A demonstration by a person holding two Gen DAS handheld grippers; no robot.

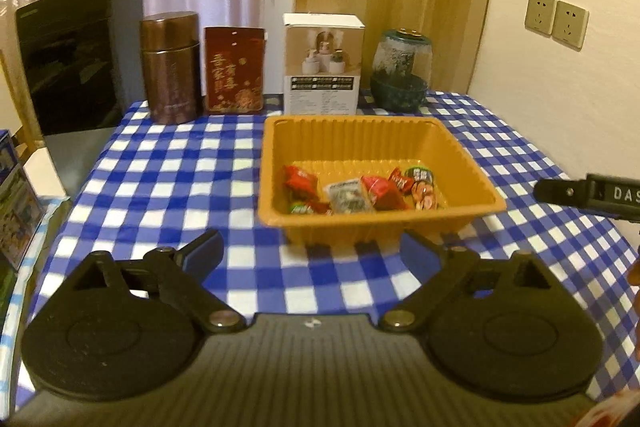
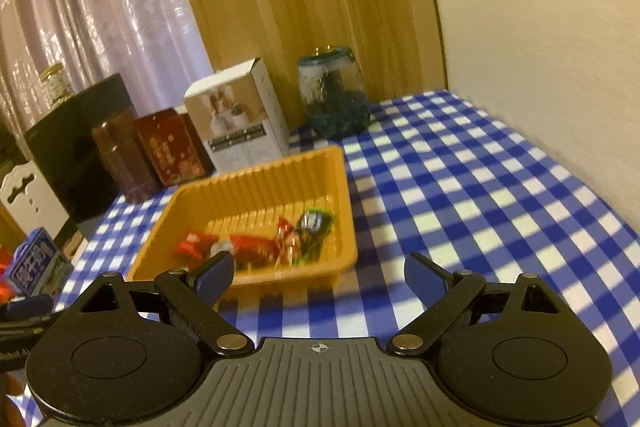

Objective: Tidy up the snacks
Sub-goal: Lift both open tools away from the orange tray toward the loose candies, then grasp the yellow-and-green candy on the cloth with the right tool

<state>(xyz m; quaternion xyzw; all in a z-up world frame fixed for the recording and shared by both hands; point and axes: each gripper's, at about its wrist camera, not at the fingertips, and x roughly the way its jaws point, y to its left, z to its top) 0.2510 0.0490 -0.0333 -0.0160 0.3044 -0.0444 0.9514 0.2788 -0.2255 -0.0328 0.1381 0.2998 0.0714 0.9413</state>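
Orange tray (image 1: 276,163) sits mid-bench (image 1: 160,179) holding wrapped snacks (image 1: 384,193); checked cloth lies bare left, right and in front of it, boxes and jars along the back edge. Left tool (image 1: 310,247) and right tool (image 2: 320,273) hover before the tray, fingers apart, holding nothing.

From the left wrist we look low and straight across the checkered table (image 1: 168,163) at the orange tray (image 1: 376,131), close ahead. From the right wrist we face it obliquely, leftward. Both views share the tray (image 2: 256,187) and the back-row containers.
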